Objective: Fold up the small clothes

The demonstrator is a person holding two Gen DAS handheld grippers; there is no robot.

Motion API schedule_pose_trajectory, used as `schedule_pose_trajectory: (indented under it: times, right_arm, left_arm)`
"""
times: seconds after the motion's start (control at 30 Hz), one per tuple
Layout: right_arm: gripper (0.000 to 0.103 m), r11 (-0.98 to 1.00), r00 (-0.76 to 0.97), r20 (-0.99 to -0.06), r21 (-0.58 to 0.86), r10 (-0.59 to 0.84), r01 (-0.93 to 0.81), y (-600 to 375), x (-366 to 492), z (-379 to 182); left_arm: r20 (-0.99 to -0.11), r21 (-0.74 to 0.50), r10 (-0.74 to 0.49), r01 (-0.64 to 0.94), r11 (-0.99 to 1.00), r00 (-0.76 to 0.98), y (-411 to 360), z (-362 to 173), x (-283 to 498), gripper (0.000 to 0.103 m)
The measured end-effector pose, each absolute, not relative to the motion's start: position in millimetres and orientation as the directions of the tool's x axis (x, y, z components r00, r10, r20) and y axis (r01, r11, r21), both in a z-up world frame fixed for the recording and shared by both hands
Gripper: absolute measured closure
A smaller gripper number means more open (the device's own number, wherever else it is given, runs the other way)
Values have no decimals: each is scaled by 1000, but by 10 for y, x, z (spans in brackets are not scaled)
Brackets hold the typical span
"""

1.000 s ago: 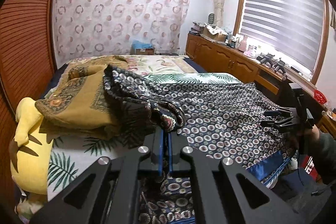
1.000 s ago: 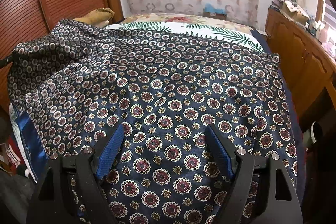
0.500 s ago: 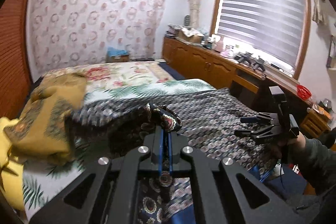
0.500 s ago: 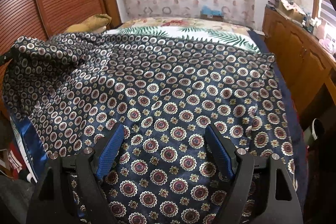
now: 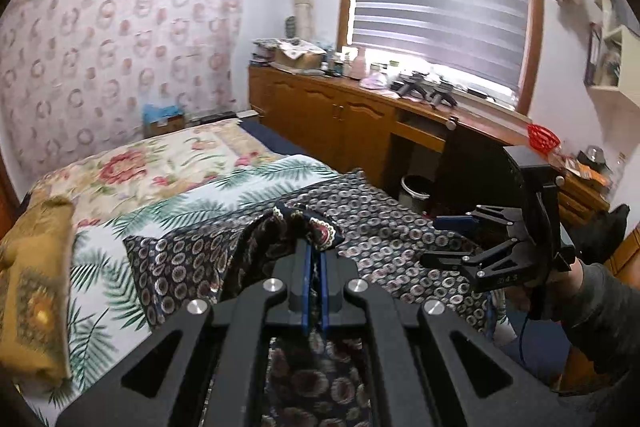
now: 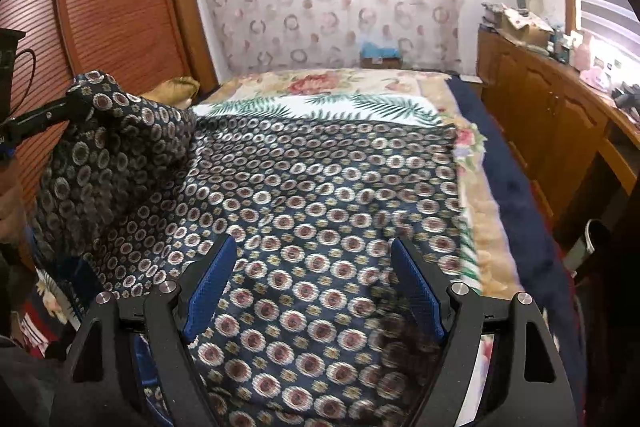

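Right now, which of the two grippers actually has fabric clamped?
The left gripper: its jaws are shut on a bunched edge of the navy medallion-print cloth. The right gripper is open above the cloth, holding nothing.

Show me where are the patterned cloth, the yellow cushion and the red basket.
patterned cloth [image 6: 328, 203]: right wrist view, flat middle part on the bed.
yellow cushion [image 5: 34, 291]: left wrist view, its front face.
red basket [image 5: 543, 139]: left wrist view, its mesh side.

The scarf [image 6: 320, 195] is thin, smooth printed cloth with a slight sheen. The cabinets [image 5: 340, 115] are glossy varnished wood. The gripper fingers [image 6: 208, 279] carry ribbed blue pads.
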State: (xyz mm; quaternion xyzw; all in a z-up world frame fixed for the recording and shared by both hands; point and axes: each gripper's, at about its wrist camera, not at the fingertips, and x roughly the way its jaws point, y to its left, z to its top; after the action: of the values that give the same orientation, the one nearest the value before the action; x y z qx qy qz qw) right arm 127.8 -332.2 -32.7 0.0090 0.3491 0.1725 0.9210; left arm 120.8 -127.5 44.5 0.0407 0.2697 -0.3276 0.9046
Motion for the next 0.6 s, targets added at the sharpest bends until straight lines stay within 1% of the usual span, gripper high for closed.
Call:
schedule_pose_trajectory:
  times: [0.07,0.17,0.3,0.33,0.43,0.53,0.6]
  right_arm:
    - [22,945,706,-635,139,314,-296,-3405,1243,-310]
    - [22,949,711,-631,153,308,-276,-3505,1202,-305]
    - [22,952,704,-642,163,302,-260,-3575,1177,-338]
    - [22,953,704,-644,160,299,-258,-3586,1165,-341]
    - [22,954,703,-647,157,294,-255,-3615,1152,-344]
    - [22,955,706,-645,157,292,-251,-3631,1160,-340]
    - [22,954,707,-643,159,295,-255,-3607,1166,-326]
  left_arm:
    - [-517,-100,-580,629,771,629,-1377,480,1213,103]
    - [-548,-84,-569,636,767,614,-1543,477,1215,102]
    - [-577,-99,-578,653,751,577,-1605,424,1194,84]
    - [-580,-97,-575,652,752,577,-1594,430,1167,83]
    - [-570,-75,-561,642,763,600,-1569,467,1084,82]
    - [-564,-84,-555,626,775,611,-1420,482,1049,82]
    - [-568,-78,-528,597,799,632,-1304,453,1025,82]
